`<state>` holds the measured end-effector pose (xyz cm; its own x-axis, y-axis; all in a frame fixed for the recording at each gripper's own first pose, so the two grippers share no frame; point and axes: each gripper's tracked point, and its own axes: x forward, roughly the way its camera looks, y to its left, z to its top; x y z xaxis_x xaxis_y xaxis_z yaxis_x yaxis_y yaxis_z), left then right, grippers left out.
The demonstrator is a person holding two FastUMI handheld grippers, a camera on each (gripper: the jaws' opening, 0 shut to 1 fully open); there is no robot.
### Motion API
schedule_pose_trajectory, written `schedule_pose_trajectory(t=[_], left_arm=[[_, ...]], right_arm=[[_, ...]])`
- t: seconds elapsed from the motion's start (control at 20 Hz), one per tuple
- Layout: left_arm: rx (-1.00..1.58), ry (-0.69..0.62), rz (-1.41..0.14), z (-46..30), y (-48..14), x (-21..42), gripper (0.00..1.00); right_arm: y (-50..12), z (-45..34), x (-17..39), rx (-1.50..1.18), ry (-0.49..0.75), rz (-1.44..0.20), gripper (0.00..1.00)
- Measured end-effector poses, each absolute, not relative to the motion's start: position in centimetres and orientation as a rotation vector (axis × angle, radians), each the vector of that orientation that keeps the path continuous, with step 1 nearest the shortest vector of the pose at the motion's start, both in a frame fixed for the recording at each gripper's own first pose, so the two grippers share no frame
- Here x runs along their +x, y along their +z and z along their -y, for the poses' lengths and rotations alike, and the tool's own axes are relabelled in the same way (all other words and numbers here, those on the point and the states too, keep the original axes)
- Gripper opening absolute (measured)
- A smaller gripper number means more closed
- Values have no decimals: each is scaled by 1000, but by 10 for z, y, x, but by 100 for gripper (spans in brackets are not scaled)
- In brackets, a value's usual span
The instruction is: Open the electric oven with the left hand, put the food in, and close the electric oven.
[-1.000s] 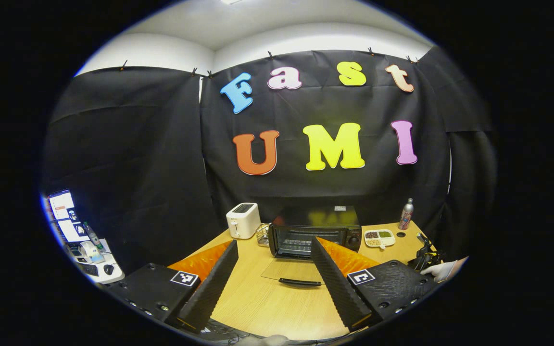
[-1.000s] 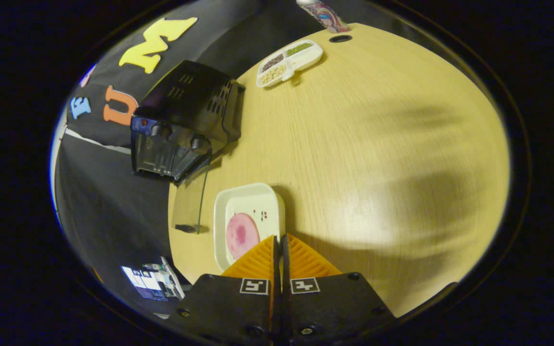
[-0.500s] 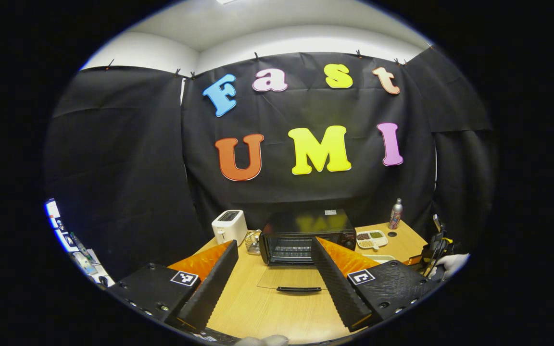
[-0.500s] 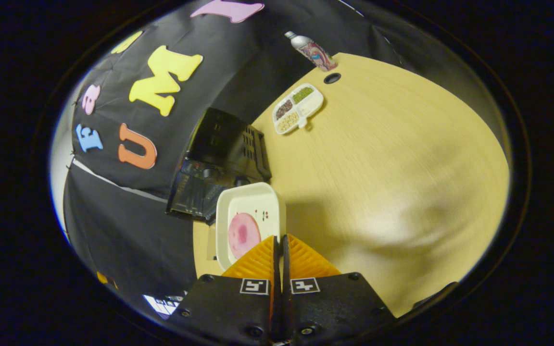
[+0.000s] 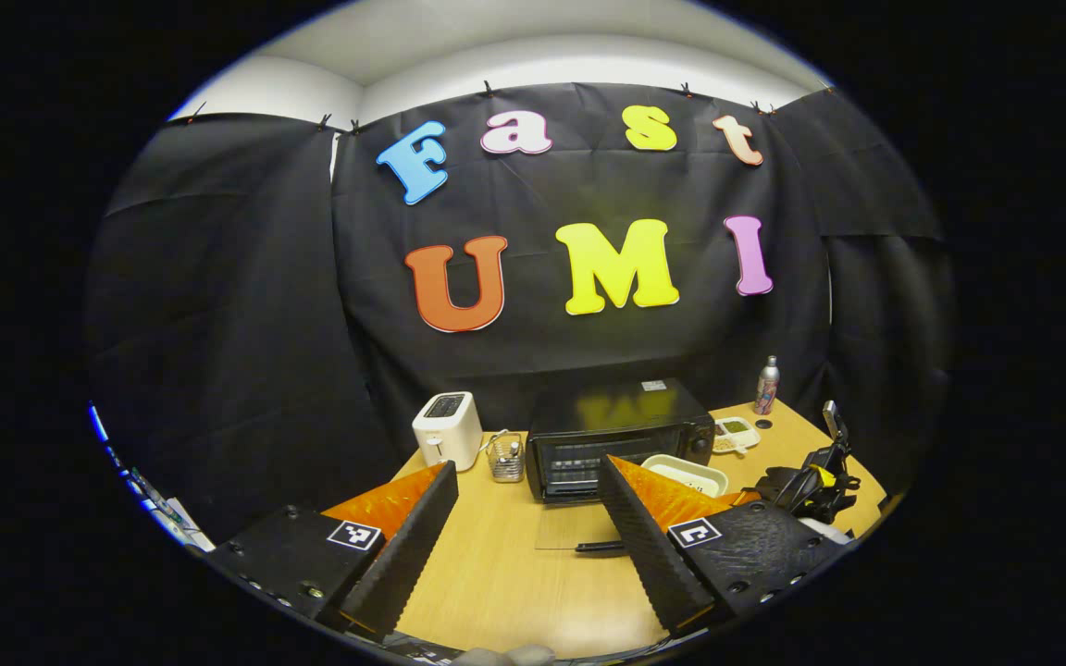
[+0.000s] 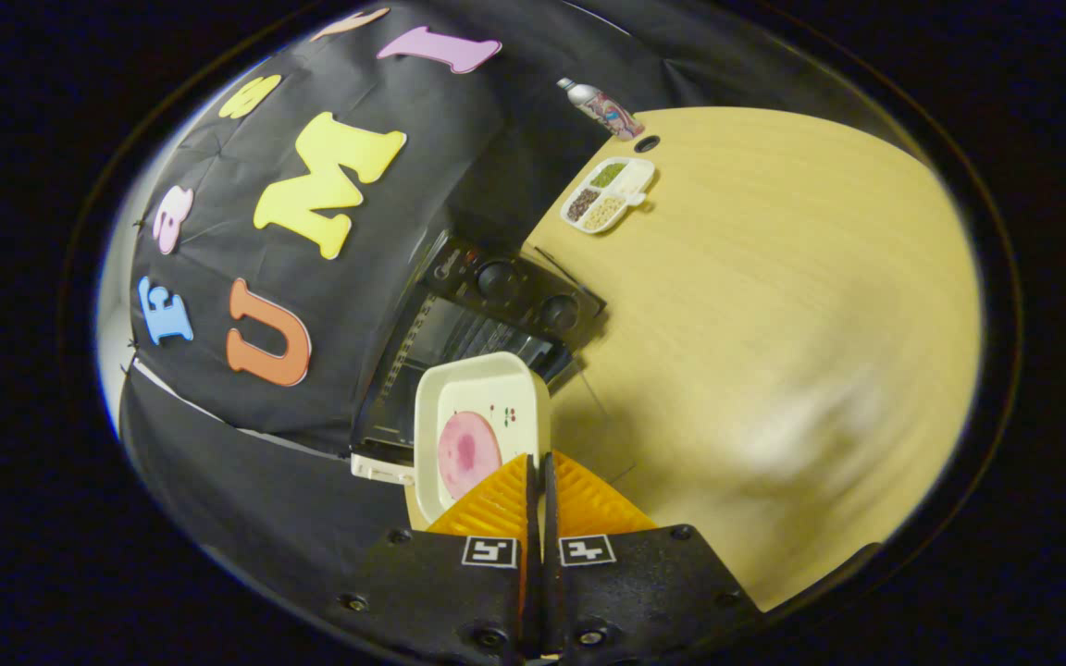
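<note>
The right tongs (image 6: 538, 481) pinch the white tray (image 6: 482, 421) before the open oven (image 5: 621, 439). The left tongs (image 5: 524, 527) gape wide above the tabletop (image 5: 514, 592).

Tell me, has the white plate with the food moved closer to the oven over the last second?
Yes. In the right gripper view the plate was apart from the oven; now it overlaps its open front.

We lifted the tray (image 6: 482, 421) off the desk (image 6: 774, 305) with the right claw (image 6: 538, 467) and carried it to the open oven (image 6: 487, 319); the left claw (image 5: 524, 518) drew back.
</note>
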<state>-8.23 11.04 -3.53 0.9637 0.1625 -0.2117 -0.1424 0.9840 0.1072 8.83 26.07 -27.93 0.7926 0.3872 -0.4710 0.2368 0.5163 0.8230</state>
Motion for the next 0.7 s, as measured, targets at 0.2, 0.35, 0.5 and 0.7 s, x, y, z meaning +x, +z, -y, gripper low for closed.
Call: schedule_pose_trajectory(t=[0.2,0.35,0.5,0.7], left_arm=[[102,173,-219,-131,-47,-78,97],[110,172,-244,-139,-60,-79,97],[109,169,-246,-145,-65,-78,97],[88,170,-254,-154,-71,-67,97]], right_arm=[[-310,-309,105,1132,1,-687,0],[-319,-337,116,1186,-12,-663,0],[-322,-343,133,1179,-38,-653,0],[-313,-341,171,1228,-79,-609,4]])
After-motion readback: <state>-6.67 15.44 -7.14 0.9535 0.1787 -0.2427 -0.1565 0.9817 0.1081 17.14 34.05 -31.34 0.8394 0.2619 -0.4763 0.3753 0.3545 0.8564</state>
